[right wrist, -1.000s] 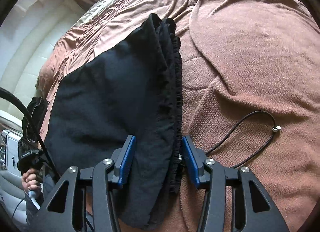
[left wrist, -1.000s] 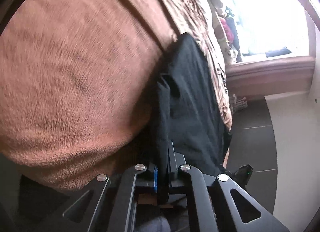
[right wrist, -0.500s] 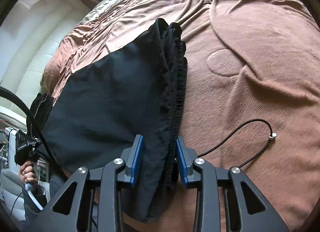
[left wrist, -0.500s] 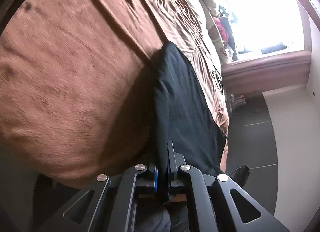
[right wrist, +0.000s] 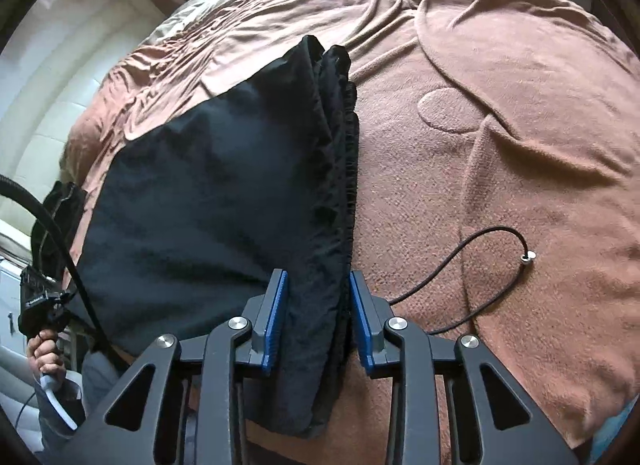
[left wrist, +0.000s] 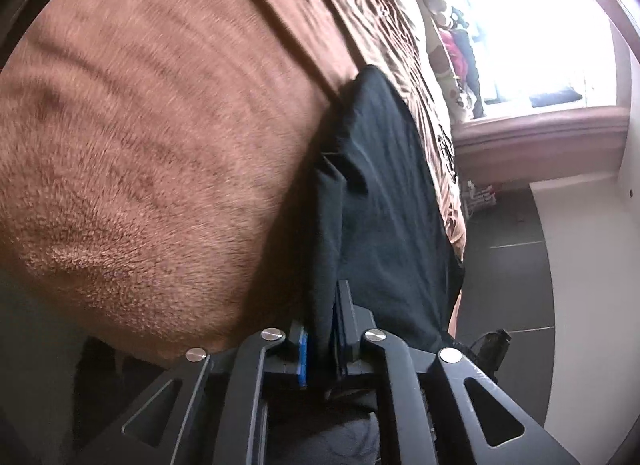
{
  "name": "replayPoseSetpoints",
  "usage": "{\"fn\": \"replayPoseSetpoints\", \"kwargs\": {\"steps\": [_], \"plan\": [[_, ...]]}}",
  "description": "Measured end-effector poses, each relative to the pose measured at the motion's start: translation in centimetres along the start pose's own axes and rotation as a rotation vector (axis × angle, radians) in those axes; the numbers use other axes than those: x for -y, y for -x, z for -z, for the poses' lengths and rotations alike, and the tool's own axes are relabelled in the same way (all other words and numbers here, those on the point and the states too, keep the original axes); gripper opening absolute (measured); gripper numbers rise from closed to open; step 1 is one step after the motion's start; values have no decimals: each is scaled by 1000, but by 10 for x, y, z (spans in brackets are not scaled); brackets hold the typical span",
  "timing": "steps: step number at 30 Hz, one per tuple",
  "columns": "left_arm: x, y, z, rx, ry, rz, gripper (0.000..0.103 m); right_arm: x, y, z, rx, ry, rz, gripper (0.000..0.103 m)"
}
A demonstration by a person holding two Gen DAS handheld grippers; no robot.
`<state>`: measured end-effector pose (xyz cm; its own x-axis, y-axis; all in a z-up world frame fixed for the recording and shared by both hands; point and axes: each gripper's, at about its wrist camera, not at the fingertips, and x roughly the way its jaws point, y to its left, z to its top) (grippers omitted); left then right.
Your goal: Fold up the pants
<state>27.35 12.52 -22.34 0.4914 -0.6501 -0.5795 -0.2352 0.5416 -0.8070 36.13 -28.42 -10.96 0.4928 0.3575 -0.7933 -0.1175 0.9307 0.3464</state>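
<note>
black pants (right wrist: 208, 201) lie folded on a brown blanket (right wrist: 500, 169) covering the bed. the right gripper (right wrist: 316, 317) clamps their gathered waistband edge. the left gripper (left wrist: 322, 339) has the opposite edge between its jaws, which are opening. a black cord (right wrist: 460, 265) lies beside the pants.

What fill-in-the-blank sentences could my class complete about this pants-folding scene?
1. The pants are ____ in colour.
2. They lie on a ____ blanket.
3. The elastic waistband edge sits between the pads of the ____ tool.
4. The loose drawstring beside it ends in a ____ tip.

Missing words: black; brown; right; metal
</note>
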Motion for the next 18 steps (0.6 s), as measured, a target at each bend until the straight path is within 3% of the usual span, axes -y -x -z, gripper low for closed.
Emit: {"fn": "replayPoseSetpoints", "kwargs": {"steps": [2, 13, 18], "plan": [[-7, -1, 2, 2, 17, 10, 25, -1, 0, 2, -1, -7, 10, 28], [-17, -8, 8, 33, 40, 103, 25, 6, 15, 18, 29, -63, 24, 28], [-23, -3, 7, 27, 44, 113, 14, 3, 29, 23, 34, -67, 61, 28]]}}
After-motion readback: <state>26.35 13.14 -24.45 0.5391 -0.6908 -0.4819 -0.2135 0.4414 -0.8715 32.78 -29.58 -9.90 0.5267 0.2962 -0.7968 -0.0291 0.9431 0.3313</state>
